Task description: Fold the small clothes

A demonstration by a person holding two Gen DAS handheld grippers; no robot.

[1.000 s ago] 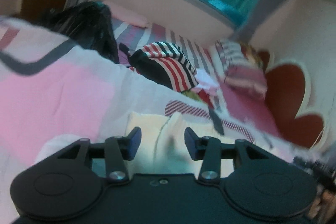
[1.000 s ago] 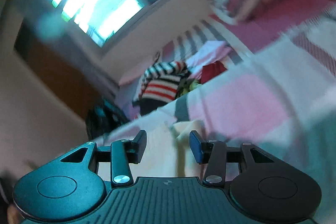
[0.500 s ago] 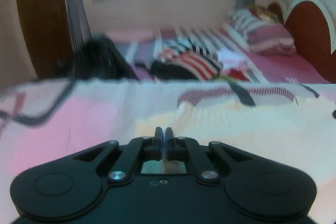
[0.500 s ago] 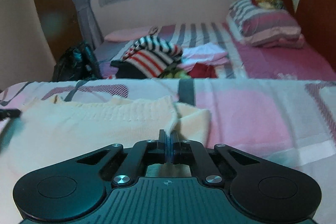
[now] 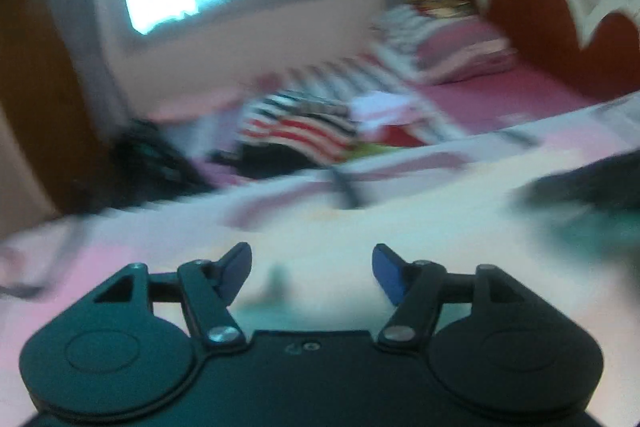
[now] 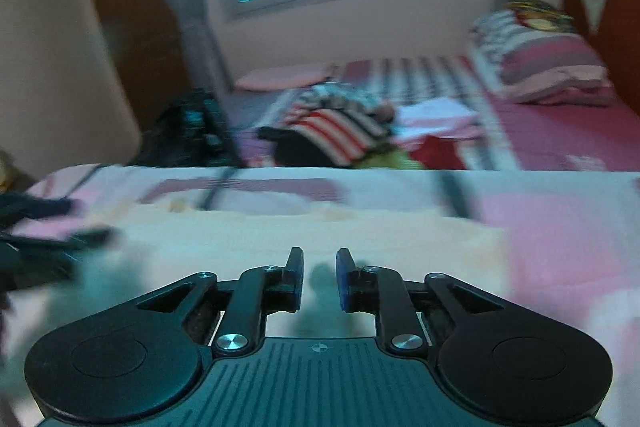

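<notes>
A cream knitted garment (image 6: 304, 231) lies flat on a pink and white checked blanket (image 6: 560, 239). In the left wrist view the same garment (image 5: 360, 227) spreads under the fingers, blurred by motion. My left gripper (image 5: 311, 267) is open wide and empty just above the garment. My right gripper (image 6: 319, 277) is open with a narrow gap and empty, low over the garment's near edge. The other gripper shows as a dark blur at the right edge of the left view (image 5: 592, 179) and at the left edge of the right view (image 6: 36, 243).
A pile of clothes topped by a red, white and black striped piece (image 6: 336, 127) lies on the bed behind. A striped pillow (image 6: 536, 63) rests by the red headboard (image 5: 528, 3). A dark bag (image 6: 188, 131) sits at the left by the curtain.
Both grippers were shut on the cream garment's edge half a second ago and have now opened and let it go. The garment lies flat. Both views are blurred by motion.
</notes>
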